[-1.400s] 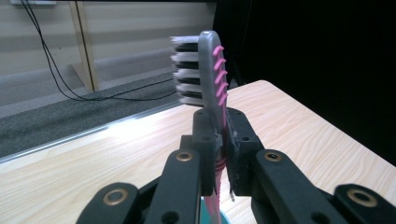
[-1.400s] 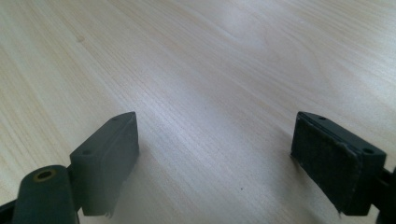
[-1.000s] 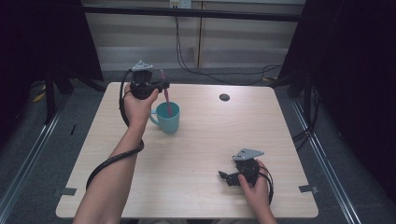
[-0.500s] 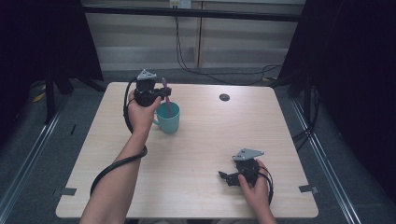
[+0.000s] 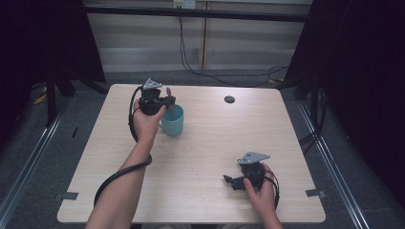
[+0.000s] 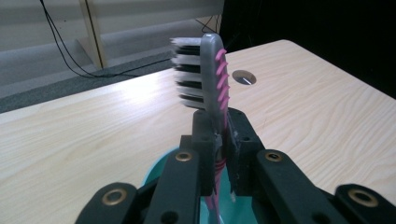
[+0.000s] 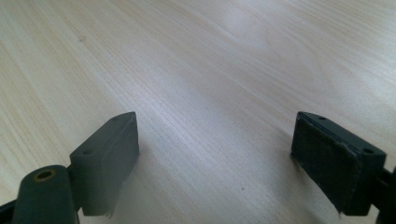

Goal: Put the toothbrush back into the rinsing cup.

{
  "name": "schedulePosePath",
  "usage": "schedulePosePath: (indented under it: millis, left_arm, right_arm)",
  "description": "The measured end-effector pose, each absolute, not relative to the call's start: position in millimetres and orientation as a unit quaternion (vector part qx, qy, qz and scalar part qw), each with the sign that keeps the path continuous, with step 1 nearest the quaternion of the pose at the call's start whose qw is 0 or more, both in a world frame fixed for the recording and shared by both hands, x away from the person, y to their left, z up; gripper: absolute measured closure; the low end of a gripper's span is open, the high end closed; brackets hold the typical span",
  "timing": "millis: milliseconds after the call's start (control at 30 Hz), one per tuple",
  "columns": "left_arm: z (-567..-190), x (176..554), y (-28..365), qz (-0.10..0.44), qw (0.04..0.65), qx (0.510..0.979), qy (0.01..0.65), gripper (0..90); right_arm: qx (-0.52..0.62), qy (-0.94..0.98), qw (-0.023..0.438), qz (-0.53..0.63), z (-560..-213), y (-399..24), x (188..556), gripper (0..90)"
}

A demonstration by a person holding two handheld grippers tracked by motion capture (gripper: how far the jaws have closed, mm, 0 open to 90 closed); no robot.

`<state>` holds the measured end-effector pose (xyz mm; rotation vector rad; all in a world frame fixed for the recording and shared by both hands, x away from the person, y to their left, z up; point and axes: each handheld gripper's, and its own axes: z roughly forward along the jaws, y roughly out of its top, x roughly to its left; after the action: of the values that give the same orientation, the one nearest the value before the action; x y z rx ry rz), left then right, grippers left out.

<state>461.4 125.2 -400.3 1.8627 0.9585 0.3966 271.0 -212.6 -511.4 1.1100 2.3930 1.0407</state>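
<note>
Left gripper [image 6: 218, 154] shifted right, clamping pink-grey toothbrush [image 6: 205, 74] | right gripper [image 7: 215, 158] wide, empty

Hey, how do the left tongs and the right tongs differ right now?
The left tongs are shut on a toothbrush, held upright with its bristles up; the right tongs are open and hold nothing. The left tongs are raised at the far side above a teal cup; the right tongs sit low over bare table on the near side. Both are black, each gripped by a hand, with a grey plate on top.
</note>
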Motion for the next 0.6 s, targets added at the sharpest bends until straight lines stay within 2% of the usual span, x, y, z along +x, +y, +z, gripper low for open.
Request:
schedulePosePath:
  millis: [600]
  left_arm:
    - [-409.6, 459.5, 127.5, 0.164, 0.478, 0.765, 0.399, 81.8]
  right_arm:
    - [0.388, 0.834, 0.151, 0.362, -511.2, -212.2, 270.6, 14.9]
